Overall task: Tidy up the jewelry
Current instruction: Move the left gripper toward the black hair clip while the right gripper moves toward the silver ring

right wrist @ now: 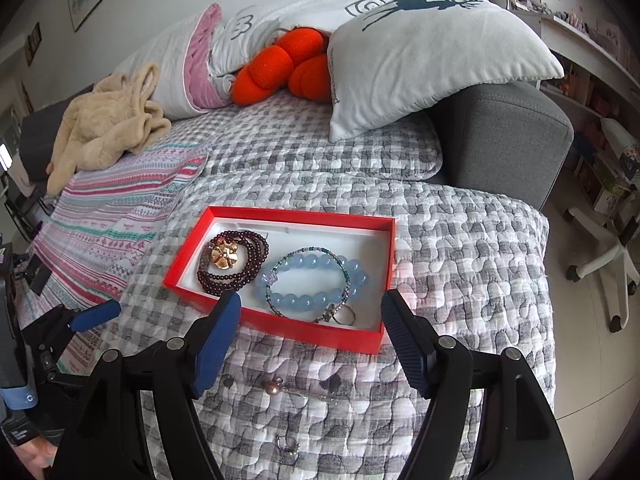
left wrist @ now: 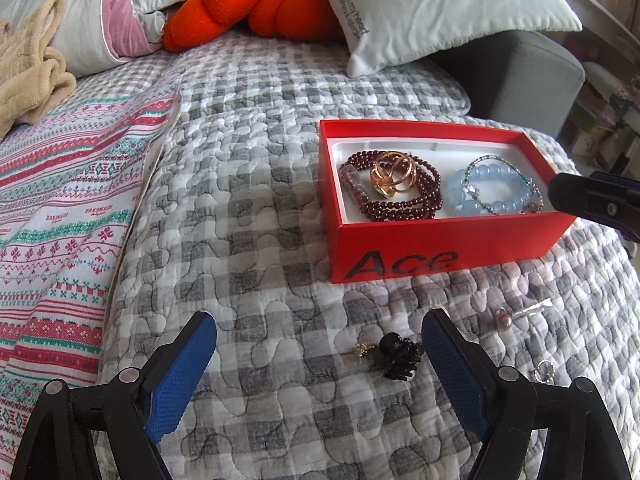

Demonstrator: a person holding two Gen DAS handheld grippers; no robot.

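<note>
A red box (left wrist: pixel 440 248) marked "Ace" lies on the quilt. It holds a dark red bead bracelet (left wrist: pixel 400 204), a gold ornament (left wrist: pixel 394 176) and a blue bead bracelet (left wrist: pixel 488 194). My left gripper (left wrist: pixel 320 344) is open, low over the quilt in front of the box. A black hair claw (left wrist: pixel 400 356) and a small gold charm (left wrist: pixel 364 350) lie between its fingers, untouched. My right gripper (right wrist: pixel 312 300) is open above the box's near end (right wrist: pixel 304 334), with the blue bracelet (right wrist: pixel 316 280) and a small ring (right wrist: pixel 346 316) below it and nothing held.
A pearl-headed pin (right wrist: pixel 280 386) and a silver ring (right wrist: pixel 288 446) lie loose on the quilt near the box. Pillows (right wrist: pixel 420 52), an orange cushion (right wrist: pixel 276 68) and a beige garment (right wrist: pixel 108 128) sit further back. A grey sofa arm (right wrist: pixel 504 136) borders the right, with the floor beyond.
</note>
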